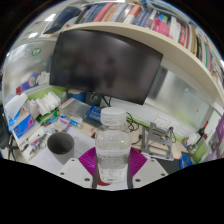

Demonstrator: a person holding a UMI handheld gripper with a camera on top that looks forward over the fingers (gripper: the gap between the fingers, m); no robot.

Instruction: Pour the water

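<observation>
A clear plastic water bottle (113, 145) with a white cap stands upright between my gripper's (113, 163) fingers. The magenta pads (84, 160) press against its lower body on both sides, so the gripper is shut on the bottle. The bottle's base is hidden below the fingers. A dark round cup (60, 144) stands on the desk to the left of the bottle, a short way beyond the left finger.
A large dark monitor (104, 64) stands behind the bottle under a shelf of books (150, 18). Small boxes and clutter (25, 118) cover the desk on the left; cables and more items (165, 140) lie on the right.
</observation>
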